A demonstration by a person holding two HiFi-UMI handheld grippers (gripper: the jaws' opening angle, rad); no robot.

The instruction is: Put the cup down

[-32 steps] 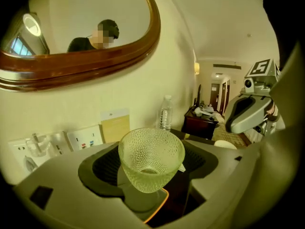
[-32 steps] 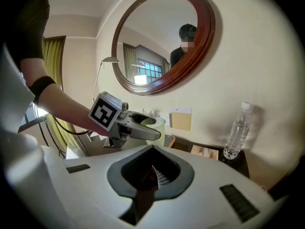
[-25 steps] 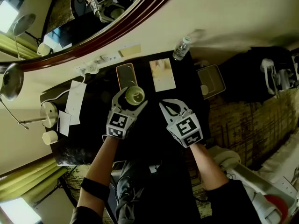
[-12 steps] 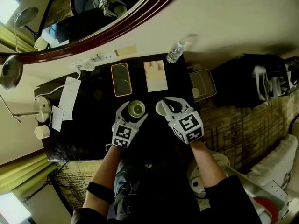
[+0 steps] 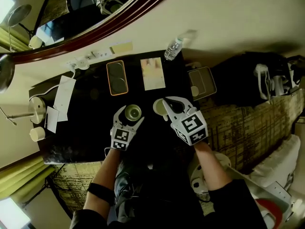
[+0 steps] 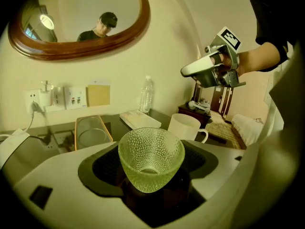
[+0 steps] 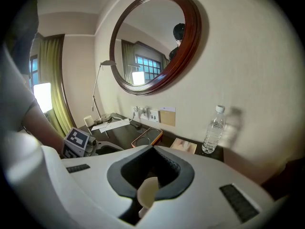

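Green pebbled glass cup is clamped in the left gripper's fingers over the dark tabletop, seen from overhead. The left gripper view shows a white mug just beside it; a tilted release could knock them together. The right gripper view shows its fingers closed, empty.

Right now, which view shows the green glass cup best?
Left gripper view: the green glass cup sits large between the jaws. Head view shows only its rim from above; right gripper view doesn't show it.
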